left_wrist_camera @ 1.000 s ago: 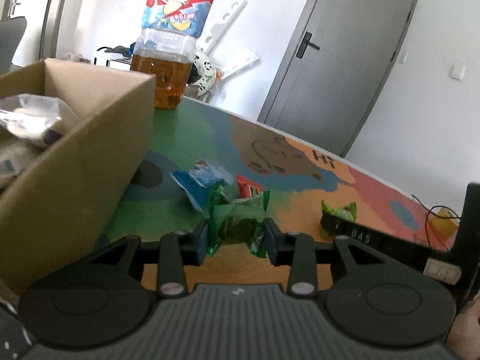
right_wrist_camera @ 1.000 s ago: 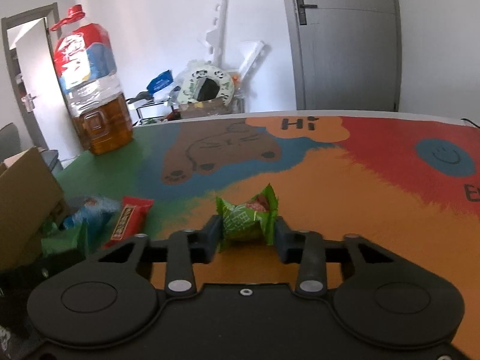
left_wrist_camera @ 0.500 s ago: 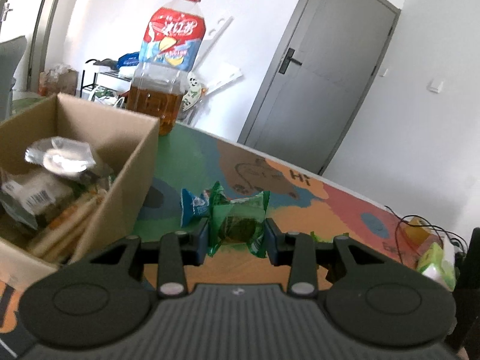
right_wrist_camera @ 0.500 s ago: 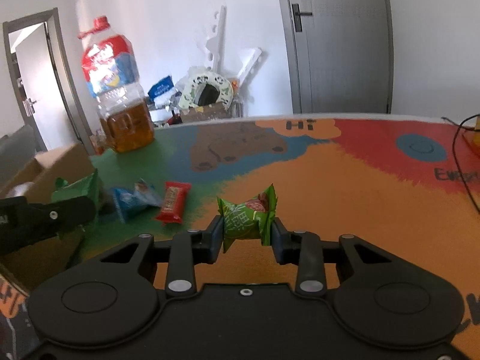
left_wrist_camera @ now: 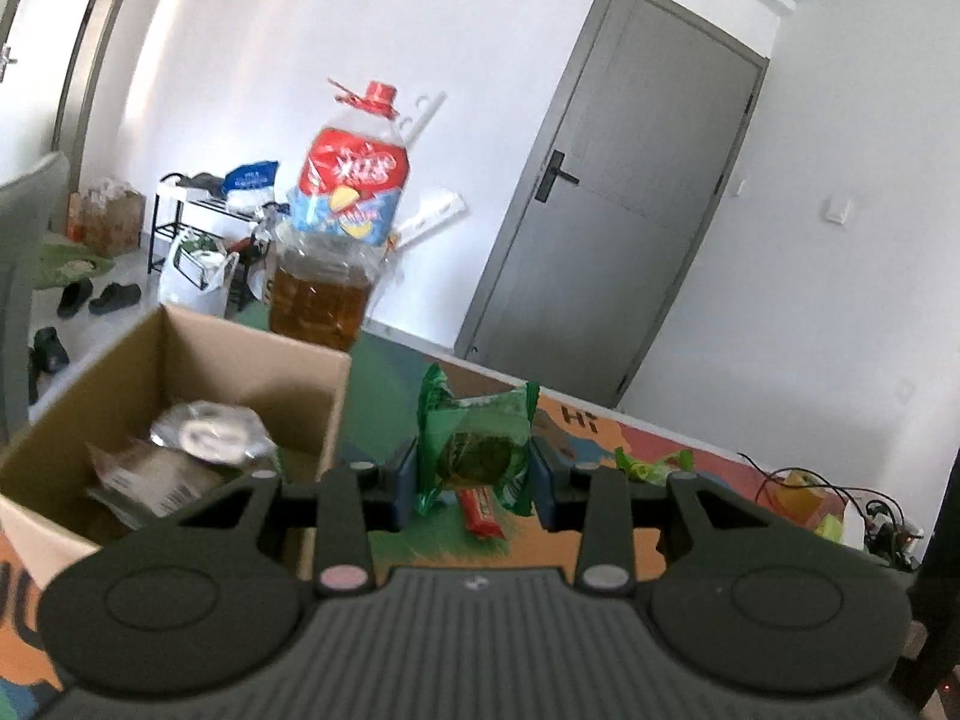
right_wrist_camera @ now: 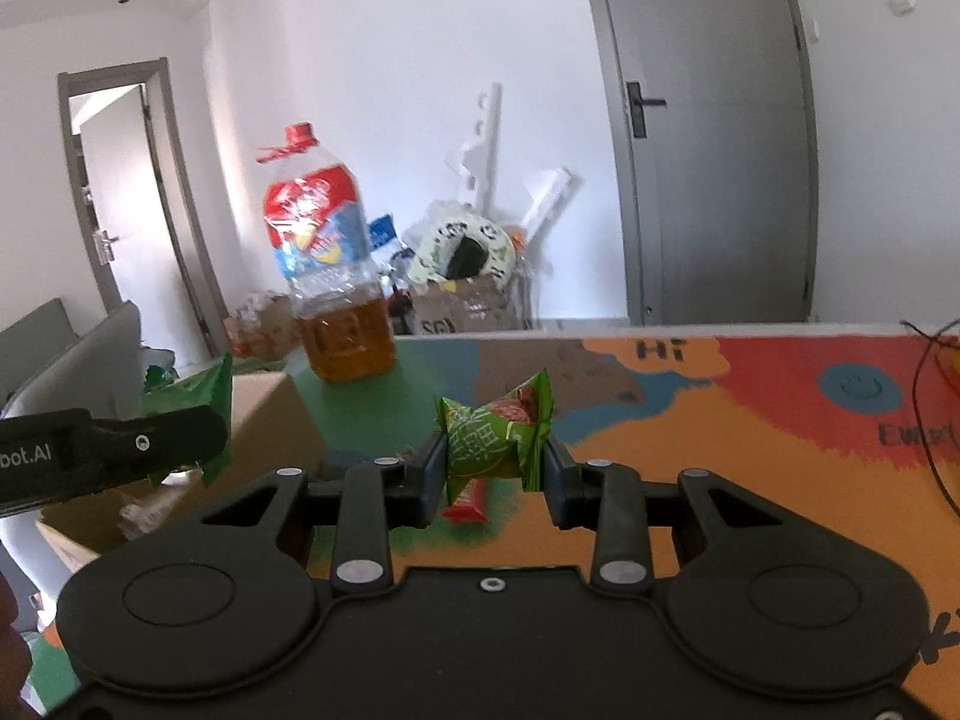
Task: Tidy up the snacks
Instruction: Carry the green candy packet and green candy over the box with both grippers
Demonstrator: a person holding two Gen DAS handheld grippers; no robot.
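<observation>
1. Green, see-through plastic fills the gap of our left gripper (left_wrist_camera: 473, 468): its two black fingers are clamped on a clear green wrapped snack with a dark round cake inside (left_wrist_camera: 474, 447), lifted clear of the table.
2. We see our right gripper (right_wrist_camera: 493, 463) gripping a bright green twist-wrapped candy with a red picture (right_wrist_camera: 495, 433), also up off the surface.
3. Below both held snacks lies a red foil-wrapped snack bar (left_wrist_camera: 480, 510) on the colourful painted table mat (right_wrist_camera: 750, 420).
4. Just left of our left gripper stands an open brown cardboard box (left_wrist_camera: 252, 372) with silvery and paper packets inside; in the right wrist view our left gripper hangs beside the box's near corner.
5. Behind the box, a large clear plastic oil bottle with a red cap and red-blue label (left_wrist_camera: 336, 252) stands upright on the mat.
6. Farther off, a grey door (left_wrist_camera: 606, 240) stands closed in the white wall.
</observation>
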